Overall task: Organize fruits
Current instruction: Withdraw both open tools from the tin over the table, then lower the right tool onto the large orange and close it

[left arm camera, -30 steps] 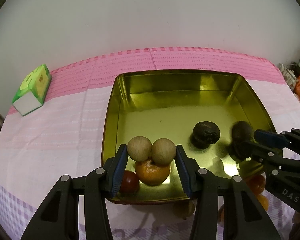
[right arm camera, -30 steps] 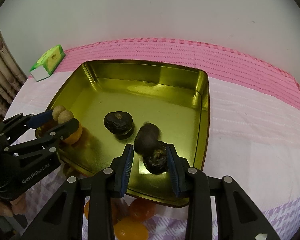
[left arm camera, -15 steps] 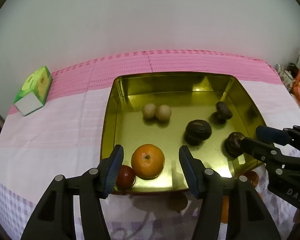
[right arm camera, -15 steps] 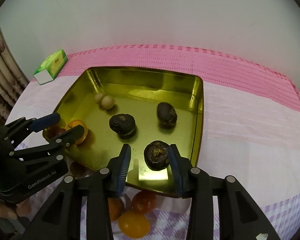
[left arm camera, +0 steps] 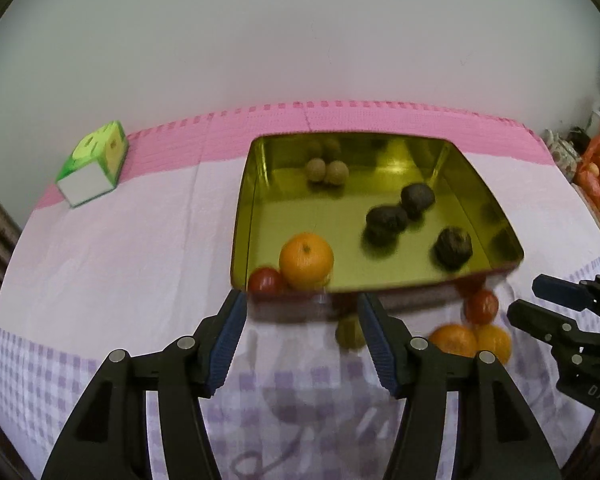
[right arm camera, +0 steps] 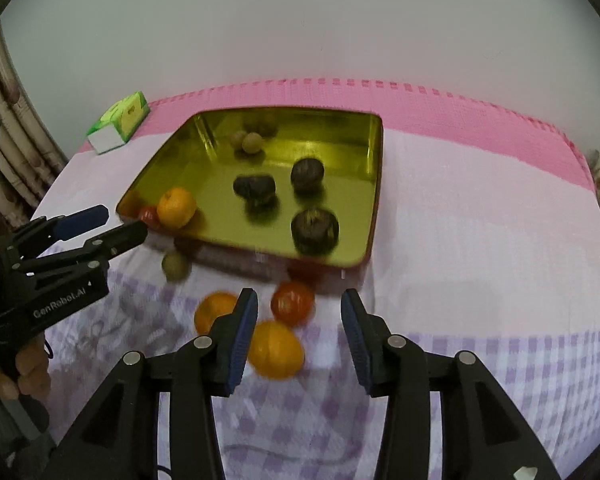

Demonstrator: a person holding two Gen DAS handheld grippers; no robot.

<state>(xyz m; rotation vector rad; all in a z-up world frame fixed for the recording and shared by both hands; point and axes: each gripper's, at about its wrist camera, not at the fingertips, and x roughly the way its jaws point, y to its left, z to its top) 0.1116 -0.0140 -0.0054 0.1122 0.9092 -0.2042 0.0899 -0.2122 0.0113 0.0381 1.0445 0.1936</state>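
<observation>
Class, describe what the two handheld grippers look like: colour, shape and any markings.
Both the left gripper and the right gripper are black, angular, with silver rivets and ribbed blue pads. The left one's side reads "GenRobot.AI" in white.

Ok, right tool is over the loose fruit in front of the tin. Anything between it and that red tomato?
Nothing visible blocks it. The right tool is open above the cloth, and the red tomato lies just ahead of the gap. An orange fruit touches the tomato's near side, beside the left finger.
</observation>
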